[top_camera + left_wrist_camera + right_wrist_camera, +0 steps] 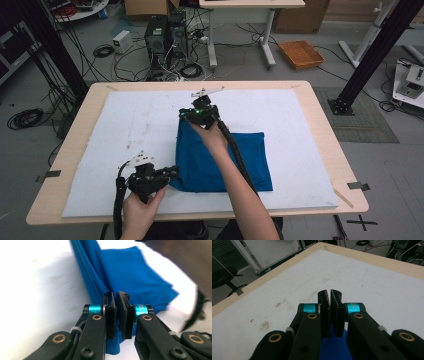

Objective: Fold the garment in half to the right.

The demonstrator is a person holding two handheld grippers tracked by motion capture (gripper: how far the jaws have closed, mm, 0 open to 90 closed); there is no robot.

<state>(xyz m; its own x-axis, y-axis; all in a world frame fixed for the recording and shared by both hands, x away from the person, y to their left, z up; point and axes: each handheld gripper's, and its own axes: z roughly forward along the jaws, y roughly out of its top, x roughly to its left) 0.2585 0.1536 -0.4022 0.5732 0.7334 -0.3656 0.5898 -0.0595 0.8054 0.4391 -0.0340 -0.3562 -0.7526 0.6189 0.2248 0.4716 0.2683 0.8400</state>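
Both grippers [172,173] [186,119] hold pinched corners of the blue cloth [235,160] at centre frame, its left edge lifted, the fold not yet made.

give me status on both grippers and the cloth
Left gripper shut on blue cloth, near corner. Right gripper shut on far corner. Nothing in the way.

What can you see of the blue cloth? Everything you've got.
The blue cloth is plain, soft fabric, folded into a rough rectangle on the white mat, right of centre. Its left edge is lifted off the mat: the left gripper is shut on the near left corner and the right gripper on the far left corner, so that side rises in a taut fold. The rest lies flat with slight creases. No print or label shows.
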